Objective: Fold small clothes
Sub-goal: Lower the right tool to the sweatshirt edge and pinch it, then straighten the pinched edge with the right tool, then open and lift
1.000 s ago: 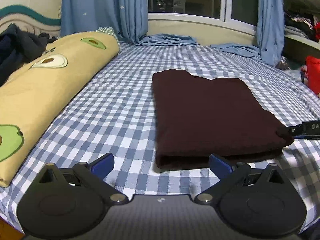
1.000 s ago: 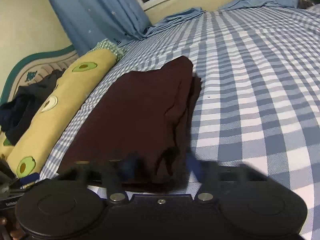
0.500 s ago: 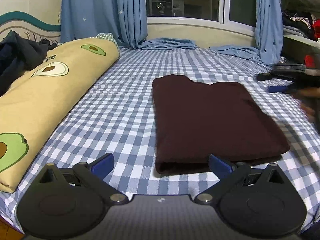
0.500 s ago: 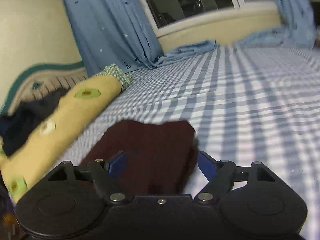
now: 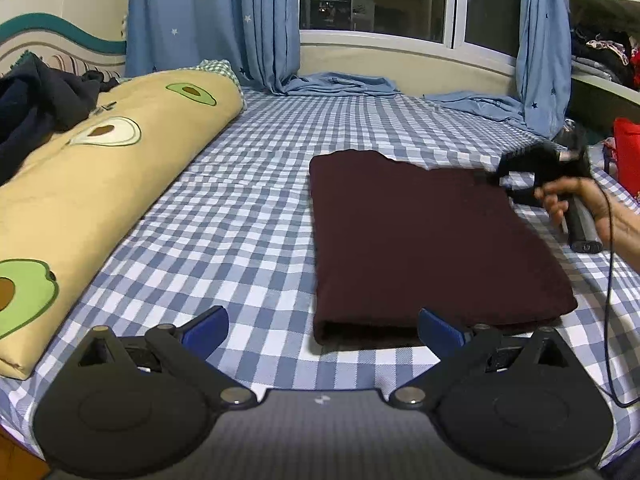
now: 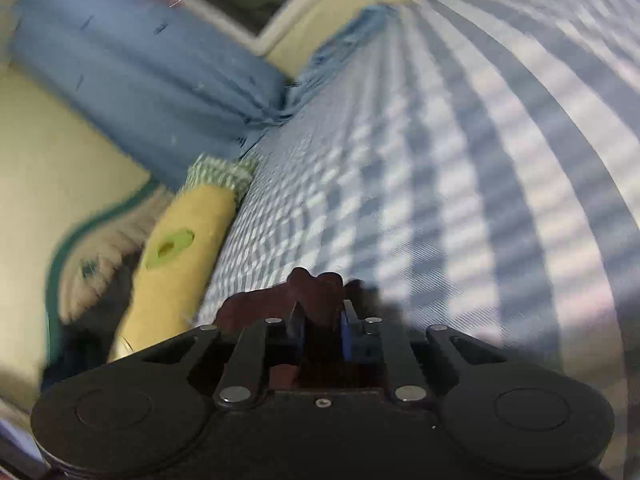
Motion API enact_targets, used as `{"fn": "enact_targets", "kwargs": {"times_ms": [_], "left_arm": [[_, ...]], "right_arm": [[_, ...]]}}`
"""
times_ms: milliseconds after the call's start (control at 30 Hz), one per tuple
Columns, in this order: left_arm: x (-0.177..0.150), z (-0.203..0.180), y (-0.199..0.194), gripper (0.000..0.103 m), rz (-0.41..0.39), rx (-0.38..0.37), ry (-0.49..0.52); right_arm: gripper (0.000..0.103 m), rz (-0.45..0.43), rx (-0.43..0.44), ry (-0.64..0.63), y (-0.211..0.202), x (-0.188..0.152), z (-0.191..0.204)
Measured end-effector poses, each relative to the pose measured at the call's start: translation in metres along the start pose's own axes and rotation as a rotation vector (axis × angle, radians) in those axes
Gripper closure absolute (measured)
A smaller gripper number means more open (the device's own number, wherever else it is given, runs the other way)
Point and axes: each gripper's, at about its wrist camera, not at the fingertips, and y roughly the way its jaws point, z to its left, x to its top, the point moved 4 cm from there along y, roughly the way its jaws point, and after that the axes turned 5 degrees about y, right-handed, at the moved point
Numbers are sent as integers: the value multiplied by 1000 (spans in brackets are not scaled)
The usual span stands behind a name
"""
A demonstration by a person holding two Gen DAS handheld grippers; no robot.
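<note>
Your right gripper is closing its fingers on the far right corner of the maroon garment, which is lying half-folded on the checked bed. Your left gripper is waiting wide open, empty, by the near edge. Next you likely need to carry that corner across.

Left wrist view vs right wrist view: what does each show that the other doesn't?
Left wrist only: the whole folded maroon garment, the open left gripper, a hand holding the right gripper, the window. Right wrist only: the right gripper closing on a maroon fold between its pads. Both: avocado pillow, checkered sheet, blue curtains.
</note>
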Motion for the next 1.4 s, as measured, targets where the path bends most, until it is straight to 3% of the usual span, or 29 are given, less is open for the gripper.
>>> {"fn": "enact_targets", "kwargs": {"times_ms": [67,133,167,233,300,500,667,700,800,833,933,1000,1033,1100,1133,1233,1400], "left_arm": [[1,-1,0,0,-4,-6,-2],[2,-2,-2,0,-10,-3,2],[3,-2,-3,0,-11,-3,3],[3,-3,-6,0,-14,-3,3],[4,-4,-7,0,-15,-5,1],[5,-12,-4,0,-10,-12,15],[6,-23,-3,0,-2,-27,18],[7,-26,-4,0,-4,-27,25],[8,-33,-9,0,-13,-24,45],[9,-35,-11,0,-16,-23,51],[9,-37,-12,0,-17,-23,54],[10,-37,-9,0,-10,-24,51],[11,-38,-8,0,-9,-23,52],[12,-40,-8,0,-10,-24,64],[13,-40,-9,0,-14,-23,65],[13,-38,-10,0,-14,-30,49],[9,-36,-4,0,-3,-10,60]], "right_arm": [[84,54,-27,142,7,-1,-31],[76,48,13,208,6,-2,-39],[71,47,10,192,5,-2,-36],[51,46,-3,156,0,-3,-28],[42,40,2,77,-18,-8,-12],[42,53,-70,-187,-85,-70,20],[46,41,-37,-326,-114,-134,35],[48,47,-36,-328,-113,-139,33],[70,72,-57,-257,-109,-147,19],[81,75,-17,-178,-110,-143,10],[87,62,145,-25,-128,-137,-5],[88,55,164,-5,-132,-138,-15],[88,65,126,-14,-127,-138,-25],[81,87,129,35,-118,-138,-41],[71,84,149,49,-121,-138,-41],[54,56,149,23,-138,-140,-35],[54,51,113,-103,-162,-164,-19]]}}
